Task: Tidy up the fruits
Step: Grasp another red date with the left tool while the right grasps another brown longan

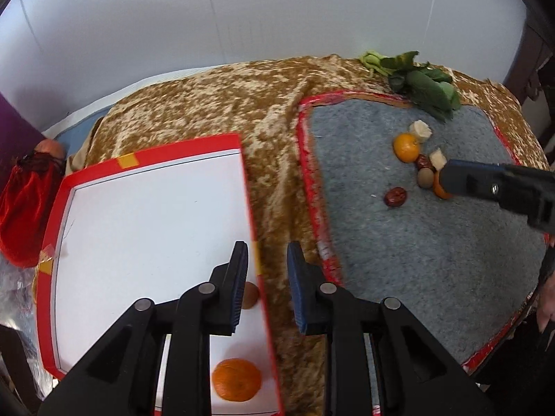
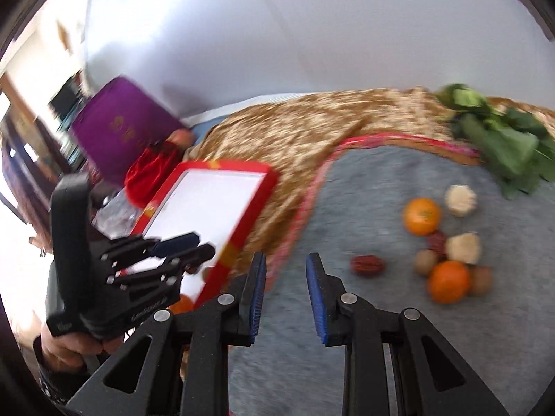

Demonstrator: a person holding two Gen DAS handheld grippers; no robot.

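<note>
Fruits are found in two places. On the grey mat (image 2: 399, 329) a loose cluster lies: an upper orange (image 2: 421, 216), a lower orange (image 2: 449, 281), two small brown round fruits (image 2: 426, 262) beside the lower orange, two red dates, one apart (image 2: 367, 265) and one tucked in the cluster (image 2: 437, 241), and two pale cut chunks (image 2: 460, 200). Leafy greens (image 2: 499, 145) are seen at the mat's far edge. In the red-rimmed white tray (image 1: 145, 215) an orange (image 1: 236, 379) and a brown round fruit (image 1: 250, 295) already lie, near the tray's right rim.

The left gripper (image 1: 267, 263) is held over the tray's right rim, its jaws moderately apart and nothing between them. The right gripper (image 2: 286, 270) is held low over the mat, jaws likewise apart and empty, with the cluster off to its right; the right wrist view is blurred.

The oranges are judged light but firm, with a slightly yielding, somewhat slick peel; they would best be taken across the widest middle, with jaws opened wider than at present. Being round, they may roll on release. The dates are judged small, wrinkled and soft, so a gentle closing across the short axis would be called for. The pale chunks look crumbly or moist and may be crushed by a hard squeeze. Since the cluster is touching, neighbours may be nudged when one piece is taken; the outlying date is the freest pick.
</note>
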